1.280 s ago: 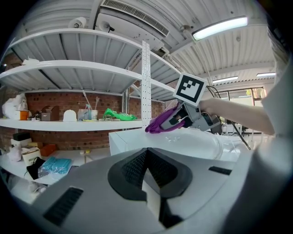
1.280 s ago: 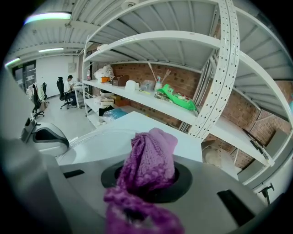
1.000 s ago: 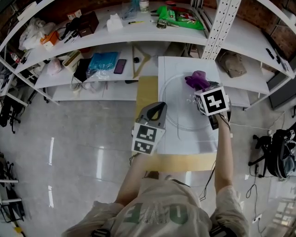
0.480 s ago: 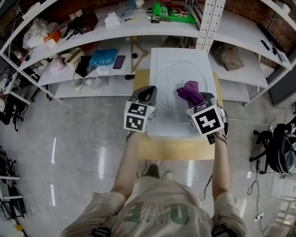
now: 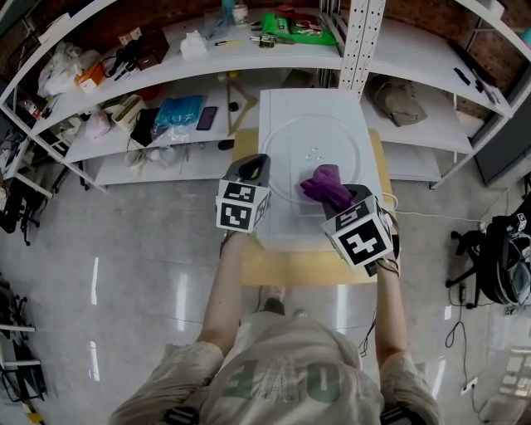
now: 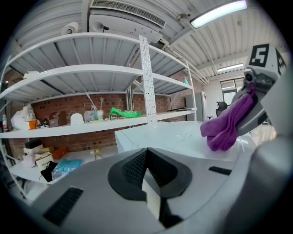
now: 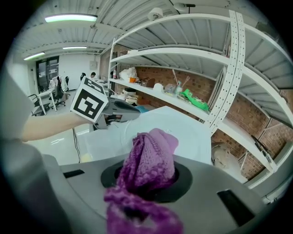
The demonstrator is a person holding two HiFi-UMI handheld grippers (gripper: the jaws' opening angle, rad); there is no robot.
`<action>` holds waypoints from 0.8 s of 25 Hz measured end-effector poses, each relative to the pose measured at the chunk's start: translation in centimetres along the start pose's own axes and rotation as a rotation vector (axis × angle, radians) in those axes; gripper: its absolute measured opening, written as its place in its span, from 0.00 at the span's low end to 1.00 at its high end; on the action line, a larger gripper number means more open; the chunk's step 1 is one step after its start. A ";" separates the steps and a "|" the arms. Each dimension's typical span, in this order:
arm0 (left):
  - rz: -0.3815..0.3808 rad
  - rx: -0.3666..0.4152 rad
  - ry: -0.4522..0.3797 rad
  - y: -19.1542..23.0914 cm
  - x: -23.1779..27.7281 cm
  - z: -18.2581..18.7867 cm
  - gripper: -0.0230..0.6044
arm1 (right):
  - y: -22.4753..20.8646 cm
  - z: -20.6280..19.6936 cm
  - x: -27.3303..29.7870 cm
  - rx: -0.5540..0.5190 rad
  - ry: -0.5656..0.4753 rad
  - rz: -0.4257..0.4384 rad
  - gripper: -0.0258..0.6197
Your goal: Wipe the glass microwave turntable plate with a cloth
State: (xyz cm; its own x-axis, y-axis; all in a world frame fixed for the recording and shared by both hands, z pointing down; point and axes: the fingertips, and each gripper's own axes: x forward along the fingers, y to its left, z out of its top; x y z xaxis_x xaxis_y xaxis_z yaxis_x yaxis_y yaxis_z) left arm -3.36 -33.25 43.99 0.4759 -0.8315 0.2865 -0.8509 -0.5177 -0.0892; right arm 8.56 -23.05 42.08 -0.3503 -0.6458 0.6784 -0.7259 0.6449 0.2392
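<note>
The right gripper (image 5: 338,202) is clenched on a purple knitted cloth (image 5: 325,184), which sits on the near right part of the glass plate (image 5: 315,133). The plate lies flat on a white board (image 5: 278,108) on a wooden table (image 5: 290,267). The left gripper (image 5: 255,163), jaws closed on nothing, hovers at the board's near left edge. Print on the green packet (image 5: 294,25) on the far shelf is too small to read.

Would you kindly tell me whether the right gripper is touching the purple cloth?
Touching. The right gripper view shows the cloth bunched between the jaws of the right gripper, which are shut on it, with its loose end spilling towards the camera.
</note>
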 end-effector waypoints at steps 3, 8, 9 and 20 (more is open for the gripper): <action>-0.002 -0.009 -0.007 -0.1 0.0 0.0 0.04 | -1.5 0.7 0.0 0.004 -0.018 -0.030 0.13; -0.006 -0.019 -0.016 -0.2 -0.1 0.0 0.04 | -8.1 3.3 1.4 0.053 -0.053 -0.132 0.13; -0.007 -0.019 -0.016 -0.3 -0.2 0.0 0.04 | -9.7 3.8 2.1 0.066 -0.056 -0.152 0.13; -0.014 -0.026 -0.023 -0.3 -0.1 0.1 0.04 | -16.6 3.9 8.1 0.146 0.045 -0.216 0.13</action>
State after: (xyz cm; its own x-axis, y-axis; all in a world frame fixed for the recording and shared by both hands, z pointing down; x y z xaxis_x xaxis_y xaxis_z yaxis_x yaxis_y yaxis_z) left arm -3.15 -33.06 43.85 0.4925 -0.8289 0.2653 -0.8496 -0.5240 -0.0602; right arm 15.43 -40.58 40.94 -0.1538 -0.7409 0.6538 -0.8597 0.4265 0.2811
